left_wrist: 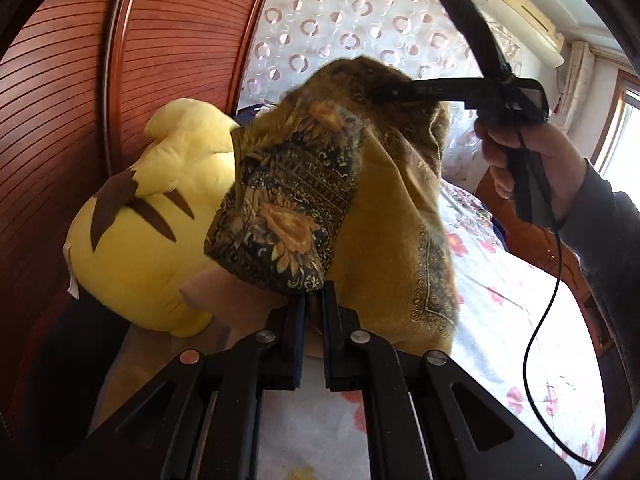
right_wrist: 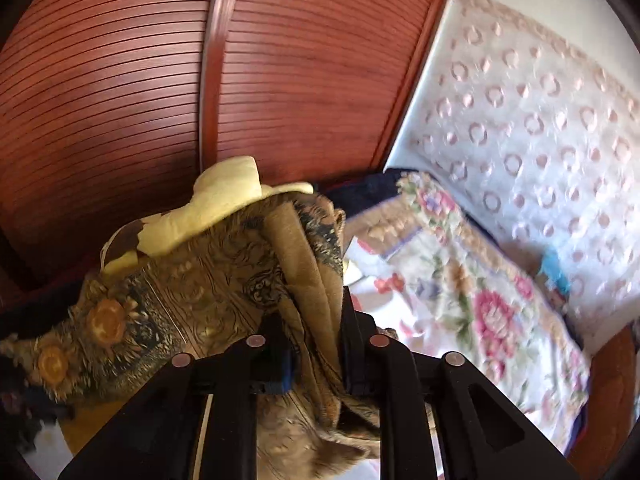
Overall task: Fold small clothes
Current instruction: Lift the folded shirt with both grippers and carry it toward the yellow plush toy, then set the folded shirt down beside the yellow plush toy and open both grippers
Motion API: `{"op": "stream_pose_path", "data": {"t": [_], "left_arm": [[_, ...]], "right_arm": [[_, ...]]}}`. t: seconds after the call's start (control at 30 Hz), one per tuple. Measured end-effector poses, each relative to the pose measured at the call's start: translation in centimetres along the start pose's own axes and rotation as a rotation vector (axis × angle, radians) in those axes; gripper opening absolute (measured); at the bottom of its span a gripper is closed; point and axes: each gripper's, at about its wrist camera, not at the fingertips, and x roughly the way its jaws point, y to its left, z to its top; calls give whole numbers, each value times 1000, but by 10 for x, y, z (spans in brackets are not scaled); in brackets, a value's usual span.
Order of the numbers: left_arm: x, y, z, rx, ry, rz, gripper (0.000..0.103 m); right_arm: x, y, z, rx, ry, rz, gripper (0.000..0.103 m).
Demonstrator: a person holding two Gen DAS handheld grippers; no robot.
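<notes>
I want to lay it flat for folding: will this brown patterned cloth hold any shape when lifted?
Probably not. The cloth hangs in soft folds between both grippers, so it looks floppy. It bunches thickly between the right gripper fingers, so it may slip unevenly.

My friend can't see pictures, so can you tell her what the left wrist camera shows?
The left gripper is shut on a corner of a mustard-gold scarf with a sunflower print, lifted above a floral bedsheet. The right gripper, held in a hand, holds the scarf's top. A yellow plush toy lies behind, by a reddish wooden wall.
</notes>
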Motion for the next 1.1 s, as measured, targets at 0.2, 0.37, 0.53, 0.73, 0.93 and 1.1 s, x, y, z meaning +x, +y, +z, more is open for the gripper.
{"op": "stream_pose_path", "data": {"t": [0.2,0.37,0.53,0.73,0.93,1.1], "left_arm": [[-7,-3,0,-1,-11,4,8],[-22,-9,-5,47,-48,25,9],[-40,-19,-13,124,-90,70,19],[-59,-35,-11,190,-102,71,37],[-88,-64,-9,254,-148,38,38],[-108,-98,-17,313,-178,30,38]], "right_arm": [[12,-10,-2,100,-4,-35,43],[10,-3,-19,170,-11,20,43],[18,7,-58,271,32,139,43],[9,8,-72,329,14,85,43],[-86,24,-107,346,-94,22,43],[-176,52,-160,378,-164,-65,43]]}}
